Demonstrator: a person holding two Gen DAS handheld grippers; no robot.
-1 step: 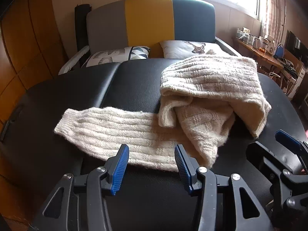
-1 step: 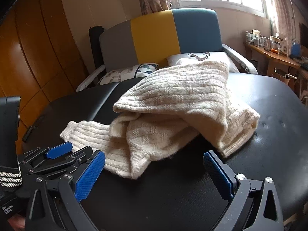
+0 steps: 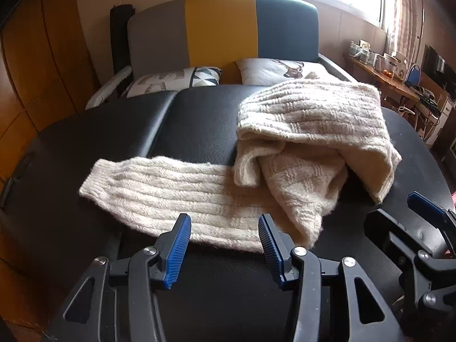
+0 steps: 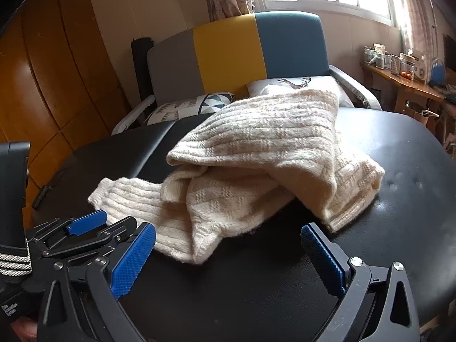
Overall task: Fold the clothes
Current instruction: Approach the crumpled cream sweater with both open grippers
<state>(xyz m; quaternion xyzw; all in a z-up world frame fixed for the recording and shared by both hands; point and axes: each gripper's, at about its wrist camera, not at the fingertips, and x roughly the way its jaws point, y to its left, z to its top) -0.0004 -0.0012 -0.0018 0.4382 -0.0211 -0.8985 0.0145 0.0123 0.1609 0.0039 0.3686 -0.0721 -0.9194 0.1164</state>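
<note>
The cream ribbed knit sweater (image 3: 299, 131) lay rumpled on the black padded worktop (image 4: 399, 171), one sleeve outstretched; both grippers' jaws gaped empty, left gripper (image 3: 225, 245) nearest that sleeve, right gripper (image 4: 228, 259) by the body.

Tricolour headboard (image 3: 222, 28), two pillows (image 3: 176, 81).

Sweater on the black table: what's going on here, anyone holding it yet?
Not yet. A person holds a claw in each hand over a black padded table. A cream knit sweater lies on it in a rumpled heap, one sleeve stretched out flat to the left. The left claw is open at the sleeve's near edge, gripping nothing. The right claw is open too, near the bunched front of the heap. No neat fold shows yet.
</note>
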